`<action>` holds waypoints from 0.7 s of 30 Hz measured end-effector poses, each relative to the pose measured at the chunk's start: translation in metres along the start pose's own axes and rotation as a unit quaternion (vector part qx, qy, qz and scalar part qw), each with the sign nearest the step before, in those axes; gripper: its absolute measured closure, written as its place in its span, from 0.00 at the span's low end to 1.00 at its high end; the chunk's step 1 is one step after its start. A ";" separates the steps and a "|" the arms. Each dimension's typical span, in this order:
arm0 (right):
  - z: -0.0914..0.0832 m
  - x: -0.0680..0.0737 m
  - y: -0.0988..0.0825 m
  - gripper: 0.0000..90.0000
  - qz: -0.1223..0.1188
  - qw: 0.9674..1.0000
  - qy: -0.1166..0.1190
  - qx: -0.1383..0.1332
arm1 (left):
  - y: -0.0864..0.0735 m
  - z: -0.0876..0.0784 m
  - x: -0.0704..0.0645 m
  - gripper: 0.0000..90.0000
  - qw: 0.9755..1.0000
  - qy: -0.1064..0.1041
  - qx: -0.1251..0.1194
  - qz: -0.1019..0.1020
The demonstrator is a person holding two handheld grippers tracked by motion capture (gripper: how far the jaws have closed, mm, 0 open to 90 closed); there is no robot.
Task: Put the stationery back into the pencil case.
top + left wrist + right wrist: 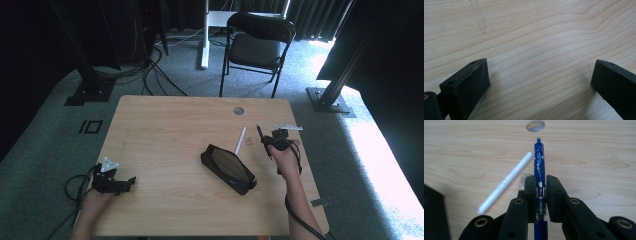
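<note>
The right gripper point(540, 192) pinches a blue gel pen point(539, 162) at mid-barrel, right of centre in the high view, apparently bound for the open black fabric pencil case point(228, 169) at centre. Carry it level, line it up along the case's opening, then release low. Avoid the white pen point(506, 182) lying to its left. The left gripper point(539, 82), lower left, hovers wide and empty

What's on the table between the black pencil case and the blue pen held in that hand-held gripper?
A white pen lies there, with a small eraser-like piece beside it; the high view shows both between the pencil case and the blue pen.
</note>
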State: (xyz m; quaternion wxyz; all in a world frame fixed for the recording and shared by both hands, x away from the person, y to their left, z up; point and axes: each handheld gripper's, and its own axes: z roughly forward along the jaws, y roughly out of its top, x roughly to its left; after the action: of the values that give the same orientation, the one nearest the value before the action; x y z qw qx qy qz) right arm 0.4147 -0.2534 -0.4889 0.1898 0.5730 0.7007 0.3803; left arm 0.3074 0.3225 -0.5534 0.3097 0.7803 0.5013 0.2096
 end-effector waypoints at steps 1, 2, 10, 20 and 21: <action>-0.002 0.003 0.001 0.88 -0.009 1.000 0.001 0.003 | 0.000 0.000 0.000 0.02 1.000 0.000 0.000 0.000; -0.004 0.005 0.002 0.88 -0.012 1.000 0.003 0.000 | 0.000 0.000 0.000 0.02 1.000 0.000 0.000 0.000; -0.017 0.022 0.010 0.88 -0.029 0.998 0.041 -0.029 | 0.000 0.000 0.000 0.02 1.000 0.000 0.000 0.000; -0.036 0.055 0.014 0.88 -0.058 0.993 0.099 -0.040 | 0.000 0.000 0.000 0.02 1.000 0.000 0.000 0.000; -0.038 0.059 0.013 0.88 -0.064 0.992 0.107 -0.036 | 0.000 0.000 0.000 0.02 1.000 0.000 0.000 0.000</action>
State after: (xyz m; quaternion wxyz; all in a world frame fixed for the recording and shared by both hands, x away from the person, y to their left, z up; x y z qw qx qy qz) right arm 0.3809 -0.2088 -0.4448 0.1584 0.4757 0.7379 0.4518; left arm 0.3074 0.3225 -0.5534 0.3097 0.7803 0.5013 0.2095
